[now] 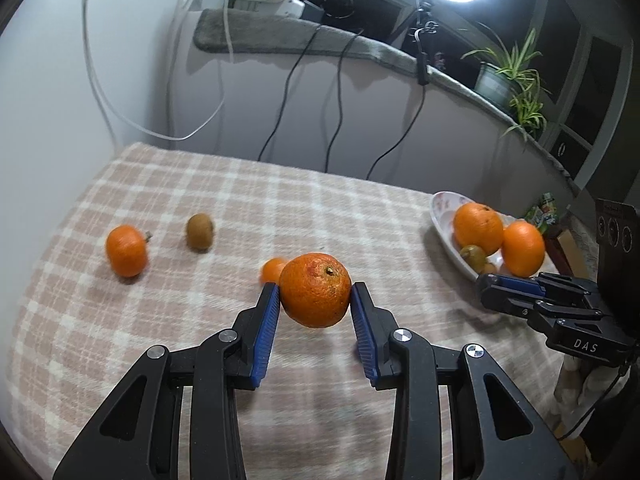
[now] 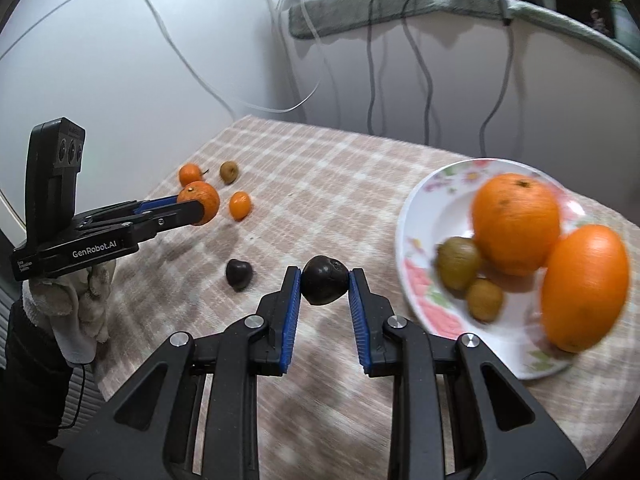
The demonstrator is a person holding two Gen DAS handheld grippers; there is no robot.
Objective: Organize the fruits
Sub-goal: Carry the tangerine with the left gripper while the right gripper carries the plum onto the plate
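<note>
Left wrist view: the left gripper (image 1: 314, 294) pinches a mandarin (image 1: 315, 295) clear of the checked cloth (image 1: 200, 184); the right gripper (image 2: 324, 280) clamps a dark fruit (image 2: 323, 280) just beside the plate (image 2: 416, 208) — 4 fruits already there. Best carry both low, then release over bare plate — gently, lest they roll.

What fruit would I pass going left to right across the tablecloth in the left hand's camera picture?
Stemmed orange → brown kiwi → small orange → big orange held in the left gripper jaws → plate with oranges and small brown fruit.
</note>
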